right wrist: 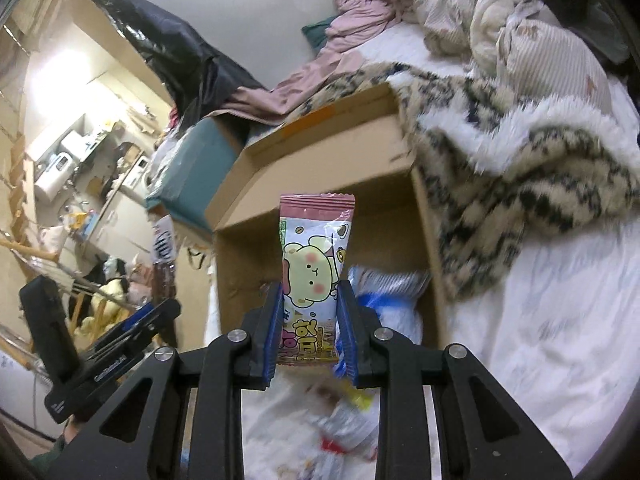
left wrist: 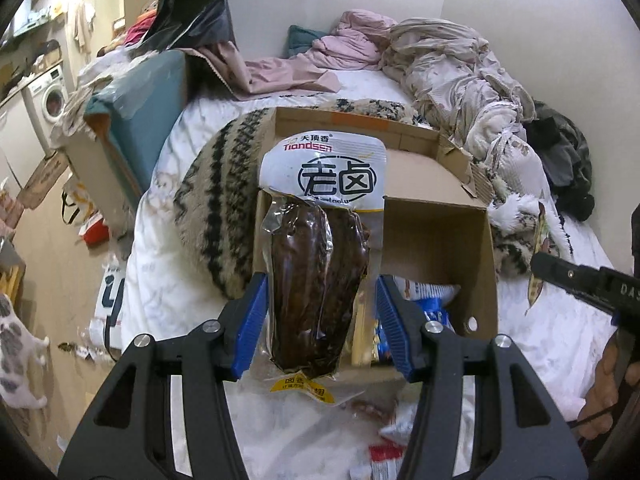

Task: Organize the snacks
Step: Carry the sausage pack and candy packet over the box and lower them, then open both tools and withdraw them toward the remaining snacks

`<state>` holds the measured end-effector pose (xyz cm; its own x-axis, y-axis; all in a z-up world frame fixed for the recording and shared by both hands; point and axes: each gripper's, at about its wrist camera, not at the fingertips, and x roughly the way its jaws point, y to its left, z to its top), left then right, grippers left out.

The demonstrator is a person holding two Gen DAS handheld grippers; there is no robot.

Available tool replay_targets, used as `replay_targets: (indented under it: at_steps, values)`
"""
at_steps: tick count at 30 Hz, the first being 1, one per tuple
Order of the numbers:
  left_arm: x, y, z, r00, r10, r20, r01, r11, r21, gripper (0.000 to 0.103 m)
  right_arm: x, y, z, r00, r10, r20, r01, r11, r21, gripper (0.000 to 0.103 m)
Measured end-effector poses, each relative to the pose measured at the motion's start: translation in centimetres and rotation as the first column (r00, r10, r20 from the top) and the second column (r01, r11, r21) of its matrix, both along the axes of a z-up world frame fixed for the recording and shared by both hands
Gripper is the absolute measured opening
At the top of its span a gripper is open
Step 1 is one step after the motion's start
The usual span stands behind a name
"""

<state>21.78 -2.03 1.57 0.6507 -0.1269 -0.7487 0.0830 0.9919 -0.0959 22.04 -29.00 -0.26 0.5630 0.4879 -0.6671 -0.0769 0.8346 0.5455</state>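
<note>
Left gripper (left wrist: 320,320) gripping braised-meat pack (left wrist: 320,280), seemingly; right gripper (right wrist: 308,332) clamping pink snack packet (right wrist: 314,272), above cardboard box (right wrist: 320,160).

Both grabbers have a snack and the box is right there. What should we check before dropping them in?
1. Left gripper holds the meat pack: cannot tell; the pads look apart from it.
2. Right gripper grips the pink snack: ok, pads press both sides.
3. Box open: ok, flaps up.
4. Room in the box: ok; only a blue-white bag shows inside.
5. Snacks over the opening: cannot tell.
6. Grippers apart: ok.
</note>
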Motion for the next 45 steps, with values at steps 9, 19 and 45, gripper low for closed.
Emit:
replay_targets:
  at_steps: [9, 19, 45]
  values:
    - [1.1, -1.2, -5.8, 0.999, -0.036, -0.004, 0.037, 0.998, 0.049, 0.050, 2.2, -2.1, -4.7, 0.995, -0.067, -0.076, 0.065, 0.997, -0.031, 0.028]
    - [2.5, -0.1, -7.3, 0.998, 0.005, -0.055, -0.005, 1.000, -0.005, 0.051, 3.2, -0.9, -7.6, 0.987, -0.048, -0.154, 0.027, 0.991, -0.132, 0.028]
    - [0.5, -1.9, -6.5, 0.999, -0.039, 0.001, 0.039, 0.995, 0.090, 0.091, 2.6, 0.2, -6.3, 0.997, -0.018, -0.071, 0.008, 0.991, -0.136, 0.070]
